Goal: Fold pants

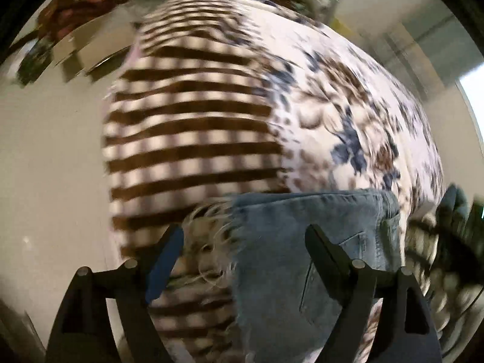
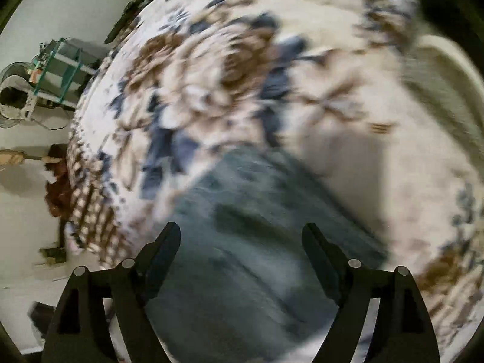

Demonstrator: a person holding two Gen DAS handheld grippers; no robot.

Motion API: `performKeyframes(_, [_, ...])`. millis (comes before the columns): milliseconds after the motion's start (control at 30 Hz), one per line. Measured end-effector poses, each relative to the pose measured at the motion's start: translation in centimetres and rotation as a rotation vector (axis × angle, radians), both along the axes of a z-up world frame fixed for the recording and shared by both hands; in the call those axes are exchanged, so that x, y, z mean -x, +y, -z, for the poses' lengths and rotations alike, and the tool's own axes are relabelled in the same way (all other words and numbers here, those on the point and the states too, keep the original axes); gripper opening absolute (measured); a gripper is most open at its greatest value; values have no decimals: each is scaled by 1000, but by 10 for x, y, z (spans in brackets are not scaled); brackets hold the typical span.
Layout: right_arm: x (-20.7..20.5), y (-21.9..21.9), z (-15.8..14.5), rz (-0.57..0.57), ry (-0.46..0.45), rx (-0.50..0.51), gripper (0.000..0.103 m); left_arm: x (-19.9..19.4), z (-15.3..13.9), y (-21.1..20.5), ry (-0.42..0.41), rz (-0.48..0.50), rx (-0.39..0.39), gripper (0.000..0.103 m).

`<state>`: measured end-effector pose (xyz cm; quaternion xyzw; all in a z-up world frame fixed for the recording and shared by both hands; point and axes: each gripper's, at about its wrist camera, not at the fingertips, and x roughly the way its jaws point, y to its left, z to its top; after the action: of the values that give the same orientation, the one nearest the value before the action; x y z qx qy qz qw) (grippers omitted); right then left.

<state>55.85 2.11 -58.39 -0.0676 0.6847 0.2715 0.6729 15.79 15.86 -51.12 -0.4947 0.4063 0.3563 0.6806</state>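
Light blue denim pants (image 1: 302, 242) lie on a bed, with a frayed white hem (image 1: 211, 242) at their left and a back pocket on the right. My left gripper (image 1: 245, 233) is open just above the frayed hem, holding nothing. In the right wrist view the pants (image 2: 242, 227) are a blurred blue-grey mass under my right gripper (image 2: 242, 233), which is open and empty. Both views are motion-blurred.
The bed has a floral white, blue and brown cover (image 1: 348, 106) with a brown striped section (image 1: 187, 115) on the left. Pale floor (image 1: 45, 151) surrounds it. A fan and a shelf unit (image 2: 45, 78) stand beside the bed. A cream pillow (image 2: 447, 75) lies at the right.
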Motion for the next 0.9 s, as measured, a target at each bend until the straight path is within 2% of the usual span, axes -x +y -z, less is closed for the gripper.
performKeyframes(100, [-7,-46,-1,45,9,7,84,24,4,-16,-18,-75,85,82])
performKeyframes(167, [-13,-76,10,86,59,2,84,33,17,-36,-21,-88,157,81])
performKeyframes(267, [-15,-105,36,136,134,-14,84,26,46,-71,26,-52,259,80])
performKeyframes(367, [-13,-116,65,146,207,-52,84,7,73,-94,19,12,329,80])
performKeyframes(400, [-13,-116,75,146,237,-80,84,2,75,-97,18,24,314,80])
performKeyframes(467, [-11,-115,89,165,274,-131,84,-8,72,-98,6,51,246,63])
performKeyframes(500, [-10,-115,94,185,287,-174,83,-12,68,-98,6,73,197,35])
performKeyframes(533, [-9,-115,96,198,282,-200,67,-16,63,-99,22,102,147,23])
performKeyframes(567, [-8,-115,96,211,272,-215,55,-17,59,-98,25,122,117,19])
performKeyframes(600, [-6,-115,95,224,264,-220,49,-17,56,-98,18,142,98,15])
performKeyframes(667, [-1,-117,89,252,233,-237,29,-16,51,-98,8,173,69,9])
performKeyframes(767, [9,-131,73,304,216,-275,18,-13,40,-101,4,236,29,7])
performKeyframes(900, [32,-165,48,386,200,-290,15,-11,29,-100,12,327,-7,7])
